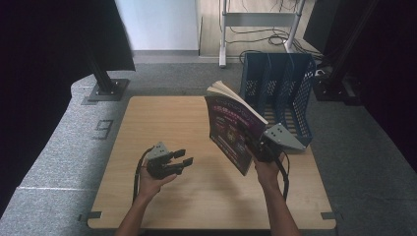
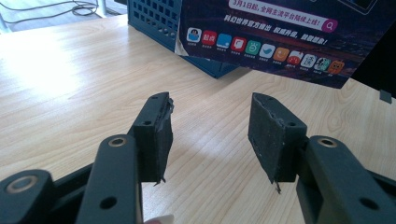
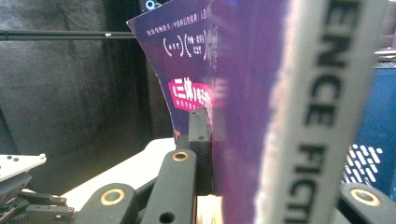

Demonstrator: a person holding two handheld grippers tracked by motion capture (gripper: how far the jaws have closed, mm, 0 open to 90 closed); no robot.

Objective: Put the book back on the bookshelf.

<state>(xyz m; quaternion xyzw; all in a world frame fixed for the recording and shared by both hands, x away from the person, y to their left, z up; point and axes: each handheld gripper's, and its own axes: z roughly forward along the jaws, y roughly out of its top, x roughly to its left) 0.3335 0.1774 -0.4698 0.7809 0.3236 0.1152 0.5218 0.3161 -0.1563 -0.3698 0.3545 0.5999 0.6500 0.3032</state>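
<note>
A purple magazine (image 1: pixel 234 129) stands tilted above the wooden table (image 1: pixel 162 132), lifted off it, with my right gripper (image 1: pixel 261 148) shut on its lower right edge near the spine. Up close in the right gripper view the magazine's cover (image 3: pixel 243 93) and grey spine (image 3: pixel 317 116) fill the space between the jaws. My left gripper (image 1: pixel 186 160) rests low over the table's front left, open and holding nothing. In the left gripper view its two pads (image 2: pixel 161 133) stand apart over bare wood, and the magazine's back cover (image 2: pixel 280 37) hangs ahead.
A blue mesh file rack (image 1: pixel 280 93) with several slots stands at the table's back right, just behind the magazine; its corner (image 2: pixel 159 23) is ahead of the left gripper. Dark curtains hang at left and right. A metal stand foot (image 1: pixel 105 88) sits on the floor beyond the back left corner.
</note>
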